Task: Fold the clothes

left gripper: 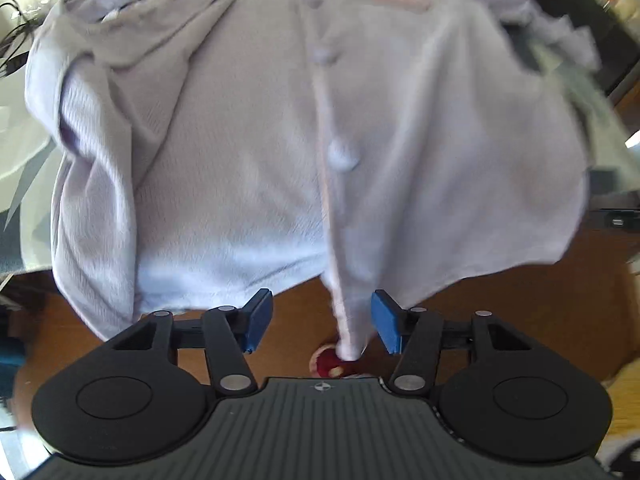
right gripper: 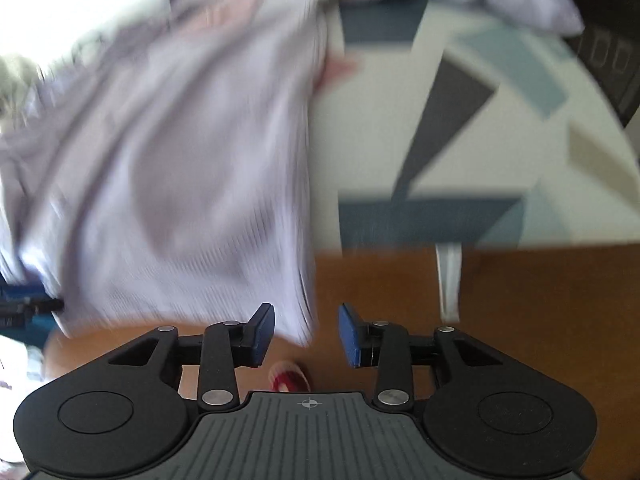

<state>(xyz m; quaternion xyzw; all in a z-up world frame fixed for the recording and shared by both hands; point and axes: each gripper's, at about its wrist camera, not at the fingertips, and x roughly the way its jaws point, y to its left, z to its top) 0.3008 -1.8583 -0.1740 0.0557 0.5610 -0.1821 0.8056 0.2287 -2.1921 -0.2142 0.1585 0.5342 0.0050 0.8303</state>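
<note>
A pale lilac shirt (left gripper: 256, 152) with a buttoned front lies spread over a table (right gripper: 500, 120) covered in a white cloth with grey and blue shapes; its lower edge hangs over the table's near side, above a brown wooden floor (left gripper: 520, 312). The left gripper (left gripper: 322, 320) points steeply down at that edge; its blue pads (left gripper: 260, 316) stand apart, and the shirt's front strip dangles between them, close to the right-hand pad, without being pinched. The right gripper (right gripper: 306, 334) hangs at the shirt's right side; its pads (right gripper: 264, 332) are also spread, with a corner of the hem just ahead of the gap and nothing gripped. The right view is blurred. A red shoe (right gripper: 290, 376) shows on the floor below each gripper.
</note>
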